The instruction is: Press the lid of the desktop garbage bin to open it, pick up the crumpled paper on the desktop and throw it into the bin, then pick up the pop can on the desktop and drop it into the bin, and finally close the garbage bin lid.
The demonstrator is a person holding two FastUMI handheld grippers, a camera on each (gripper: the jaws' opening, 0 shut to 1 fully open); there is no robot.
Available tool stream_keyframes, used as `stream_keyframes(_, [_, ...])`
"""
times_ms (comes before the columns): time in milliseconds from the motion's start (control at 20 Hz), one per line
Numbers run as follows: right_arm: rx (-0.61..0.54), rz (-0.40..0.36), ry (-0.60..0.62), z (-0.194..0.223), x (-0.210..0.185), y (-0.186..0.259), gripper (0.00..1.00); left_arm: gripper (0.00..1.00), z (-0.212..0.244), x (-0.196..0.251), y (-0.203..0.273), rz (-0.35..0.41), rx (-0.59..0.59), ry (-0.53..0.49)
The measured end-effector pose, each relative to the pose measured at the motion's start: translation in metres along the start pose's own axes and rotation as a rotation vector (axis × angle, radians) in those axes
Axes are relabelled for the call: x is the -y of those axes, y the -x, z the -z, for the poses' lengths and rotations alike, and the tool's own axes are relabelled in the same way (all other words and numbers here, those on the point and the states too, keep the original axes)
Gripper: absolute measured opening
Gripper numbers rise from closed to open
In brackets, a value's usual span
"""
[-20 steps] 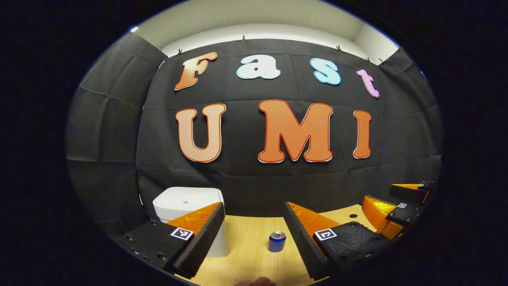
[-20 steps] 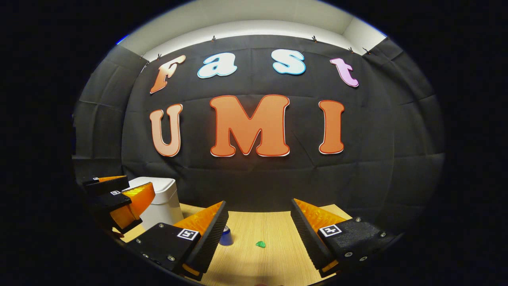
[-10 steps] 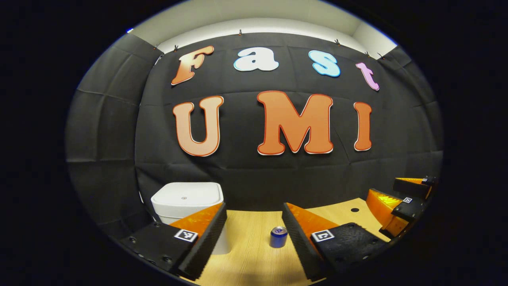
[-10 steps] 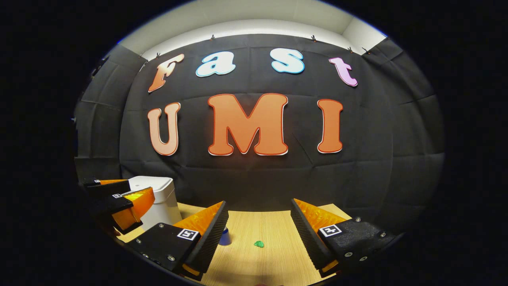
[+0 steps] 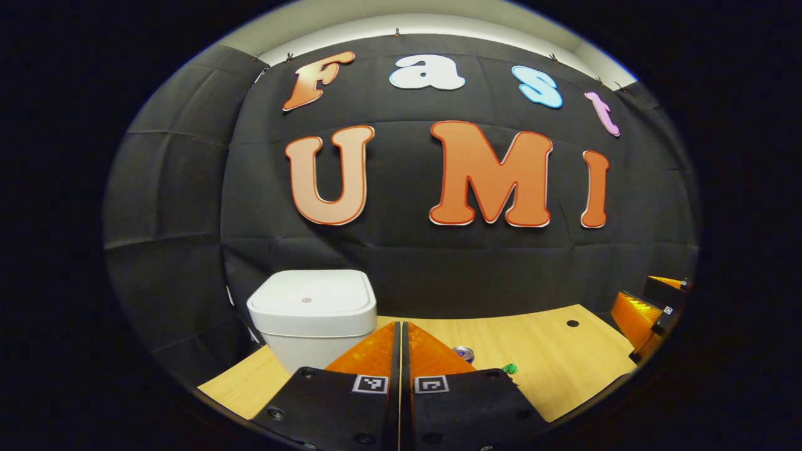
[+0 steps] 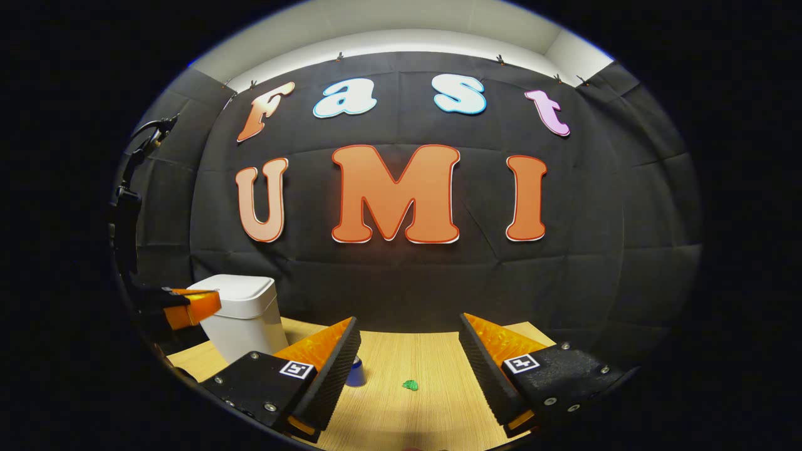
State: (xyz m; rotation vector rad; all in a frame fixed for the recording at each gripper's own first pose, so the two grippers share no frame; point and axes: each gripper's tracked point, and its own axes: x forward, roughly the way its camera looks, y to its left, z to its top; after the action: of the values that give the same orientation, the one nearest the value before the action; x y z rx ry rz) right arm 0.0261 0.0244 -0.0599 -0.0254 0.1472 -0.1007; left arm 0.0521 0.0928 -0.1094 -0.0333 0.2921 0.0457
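Observation:
The white desktop bin stands at the back left of the wooden table with its lid down. My left gripper is shut on nothing, fingers pressed together, just right of the bin and a little nearer than it. Behind its fingers peeks the blue pop can, with the small green crumpled paper beside it. My right gripper stands open above the table; the paper lies between its fingers farther off, and the can is half hidden by its left finger. The bin sits far left there, the left gripper in front of it.
The wooden table has a small dark hole near its back right. Black cloth walls close the booth at the back and left. The right gripper appears at the right edge of the left gripper view.
My left gripper has shut its fingers and has risen, turning toward the bin. The right gripper has hardly moved.

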Motion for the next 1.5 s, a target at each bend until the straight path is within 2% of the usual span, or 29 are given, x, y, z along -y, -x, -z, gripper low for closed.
stream_keyframes(150, [-0.006,-0.008,0.002,0.001,-0.004,-0.003,0.94,0.00,-0.032,-0.026,-0.020,0.018,0.039,0.014])
stream_keyframes(250, [-0.012,-0.010,0.004,0.003,-0.006,-0.005,0.94,0.00,-0.052,-0.060,-0.042,-0.020,0.070,-0.010])
stream_keyframes(350, [-0.019,-0.011,0.007,0.006,-0.007,-0.005,0.94,0.00,-0.060,-0.094,-0.064,-0.052,0.064,0.008])
stream_keyframes(450, [-0.030,-0.010,0.009,0.009,-0.008,-0.005,0.94,0.00,-0.046,-0.122,-0.089,-0.065,0.002,0.053])
stream_keyframes(550, [-0.039,-0.008,0.008,0.014,-0.007,-0.006,0.94,0.00,-0.031,-0.130,-0.110,-0.036,-0.046,0.107])
stream_keyframes(650, [-0.047,0.001,0.009,0.017,-0.006,-0.007,0.94,0.00,-0.010,-0.138,-0.124,-0.056,-0.107,0.105])
stream_keyframes(700, [-0.055,0.006,0.010,0.020,-0.005,-0.008,0.94,0.00,0.002,-0.142,-0.127,-0.064,-0.144,0.117])
stream_keyframes(800, [-0.073,0.013,0.008,0.026,-0.003,-0.010,0.94,0.00,0.017,-0.135,-0.131,-0.031,-0.181,0.181])
stream_keyframes(900, [-0.086,0.024,0.005,0.031,0.000,-0.013,0.94,0.00,0.035,-0.136,-0.131,-0.044,-0.230,0.185])
stream_keyframes(950, [-0.093,0.027,0.002,0.033,0.001,-0.014,0.94,0.00,0.044,-0.136,-0.124,-0.045,-0.303,0.175])
stream_keyframes(1050, [-0.104,0.026,-0.001,0.037,0.000,-0.016,0.94,0.00,0.034,-0.140,-0.136,-0.043,-0.233,0.176])
stream_keyframes(1150, [-0.111,0.026,0.005,0.040,-0.001,-0.018,0.94,0.00,0.041,-0.139,-0.134,-0.040,-0.257,0.158])
stream_keyframes(1350, [-0.129,0.006,-0.001,0.046,-0.007,-0.022,0.94,0.00,0.040,-0.133,-0.139,-0.055,-0.303,0.044])
stream_keyframes(1400, [-0.130,0.002,0.001,0.045,-0.007,-0.021,0.94,0.02,0.032,-0.129,-0.137,-0.055,-0.278,0.050])
stream_keyframes(1500, [-0.131,0.003,0.005,0.048,-0.004,-0.021,0.94,0.01,-0.009,-0.133,-0.133,-0.079,-0.131,0.071])
